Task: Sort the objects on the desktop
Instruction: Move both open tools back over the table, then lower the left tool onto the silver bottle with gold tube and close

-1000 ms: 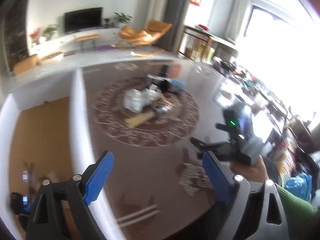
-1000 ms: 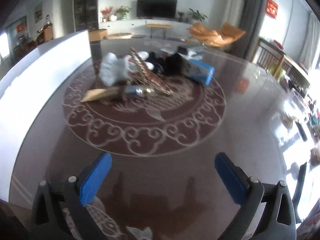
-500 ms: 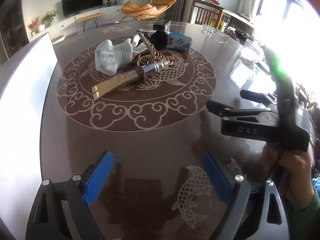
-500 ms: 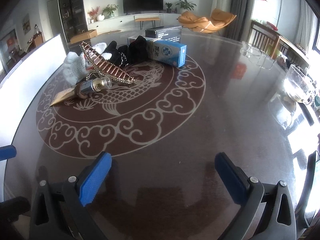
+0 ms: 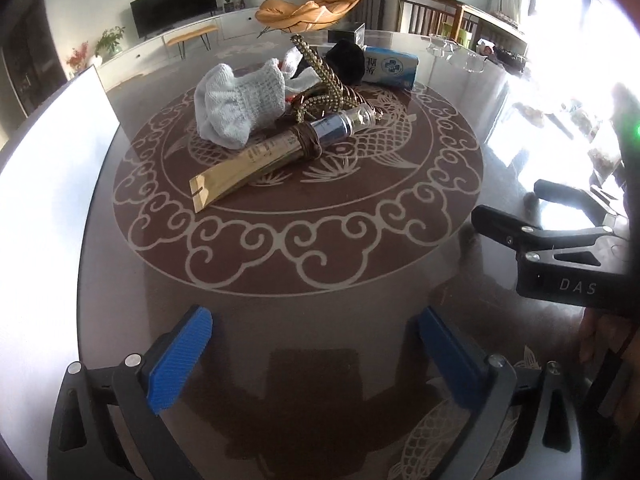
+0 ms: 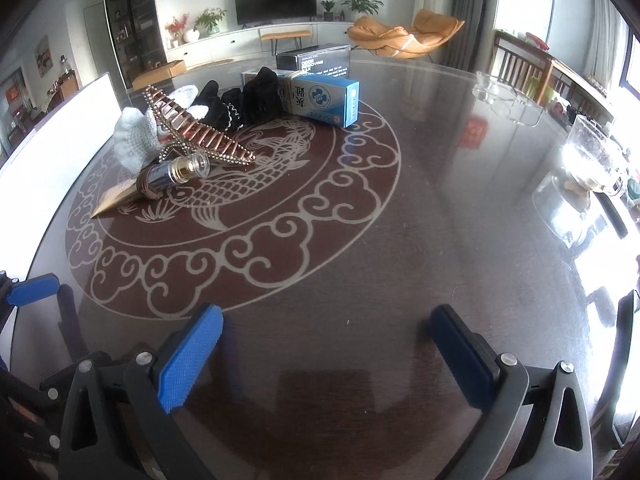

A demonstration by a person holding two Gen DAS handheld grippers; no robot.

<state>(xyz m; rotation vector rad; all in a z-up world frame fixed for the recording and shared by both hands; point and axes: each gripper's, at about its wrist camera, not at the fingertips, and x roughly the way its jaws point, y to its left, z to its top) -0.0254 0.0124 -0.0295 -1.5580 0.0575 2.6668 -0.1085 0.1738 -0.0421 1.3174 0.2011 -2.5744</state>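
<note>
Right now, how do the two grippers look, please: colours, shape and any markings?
Both are dark grey forked frames with silver screws and ribbed blue pads: the left gripper and the right gripper. From the left camera, the right one's black body carries the letters DAS.

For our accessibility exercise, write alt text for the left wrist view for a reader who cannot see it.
The open left gripper, its jaws having just been opening with nothing between them, hovers over a dark round table patterned with fish. Farther off lies a pile: a white knitted cloth, a gold tube, a beaded hair clip and a blue box. The right gripper enters at the right.
</note>
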